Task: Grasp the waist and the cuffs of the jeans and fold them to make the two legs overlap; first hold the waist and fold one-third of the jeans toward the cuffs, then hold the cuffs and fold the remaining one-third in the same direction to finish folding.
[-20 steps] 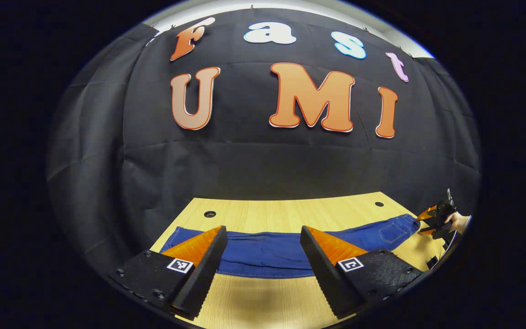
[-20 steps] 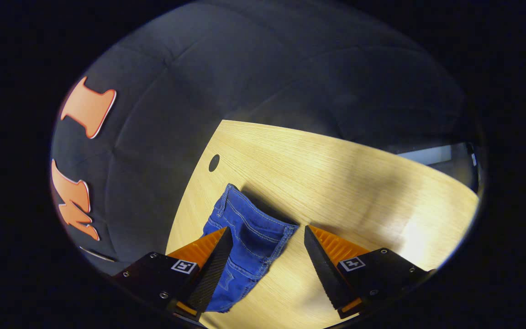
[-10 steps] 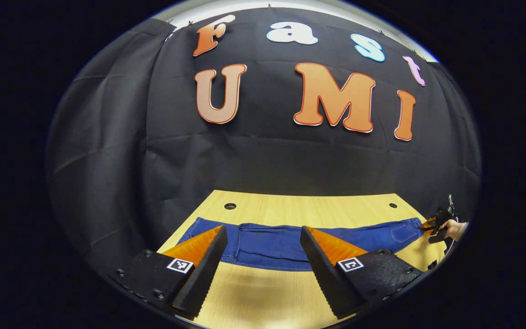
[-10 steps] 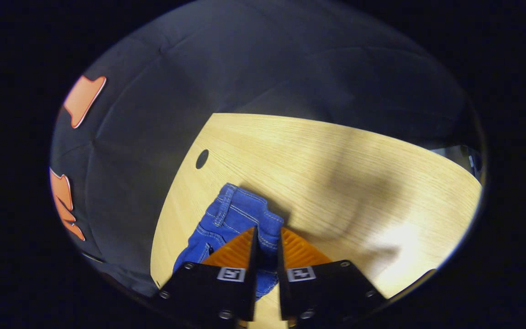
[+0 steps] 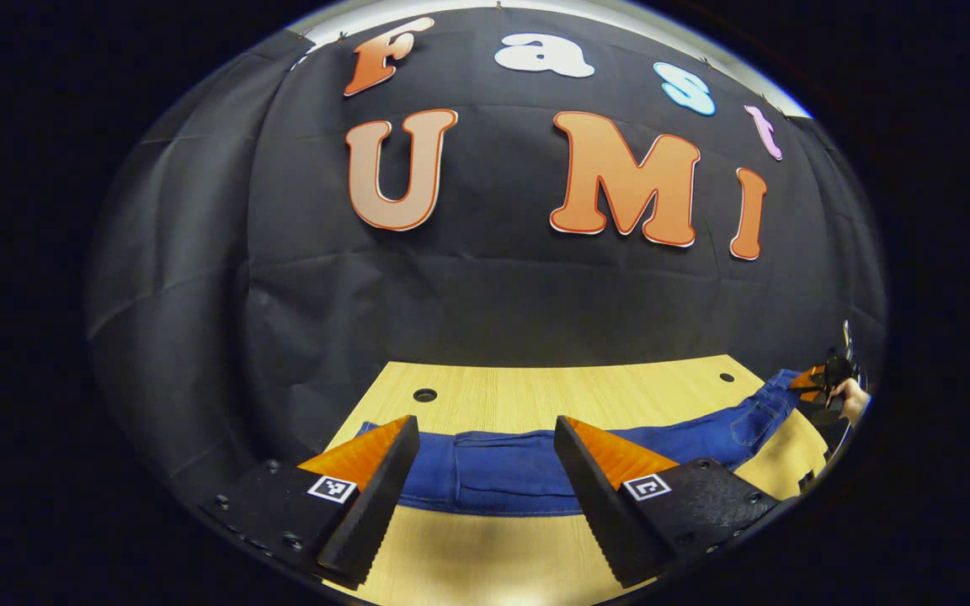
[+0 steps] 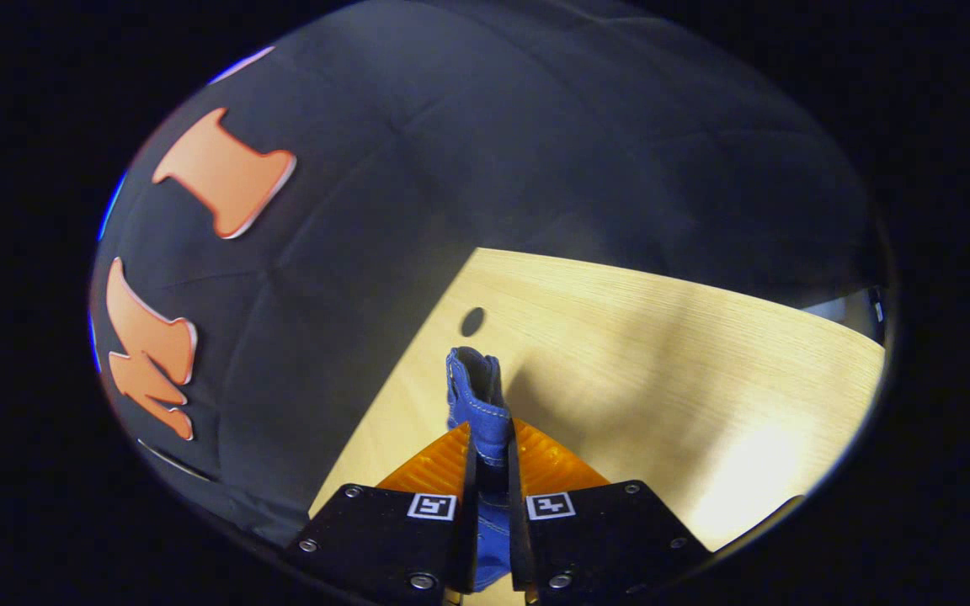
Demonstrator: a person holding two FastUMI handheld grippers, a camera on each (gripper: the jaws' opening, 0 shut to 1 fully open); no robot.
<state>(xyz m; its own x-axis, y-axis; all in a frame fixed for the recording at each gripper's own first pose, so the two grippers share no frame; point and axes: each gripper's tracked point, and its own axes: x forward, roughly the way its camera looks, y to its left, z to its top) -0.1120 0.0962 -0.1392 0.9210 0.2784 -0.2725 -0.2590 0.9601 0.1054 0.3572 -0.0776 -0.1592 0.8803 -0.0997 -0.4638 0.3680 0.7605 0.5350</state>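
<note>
The jeans (image 5: 527,467) lie stretched across the wooden table (image 5: 535,396), the legs flat, while the waist (image 6: 472,391) end at the far right is raised off the wood and stands bunched between the fingers of the right gripper (image 6: 489,459). These fingers are pressed together on the denim, with a fold of waist cloth sticking out above them.

The risk I see is that the pinch takes only a narrow piece of the waistband. If the right gripper pulls further, the thick cloth may slip out, or only one layer may come and the fold becomes crooked. Also the leg end is not held, so the whole garment can drag over the smooth table instead of folding.

The left gripper (image 5: 485,471) is spread wide and hovers over the legs near the cuff end; it does not seem to touch the cloth. The near hem lies between its two fingers.
</note>
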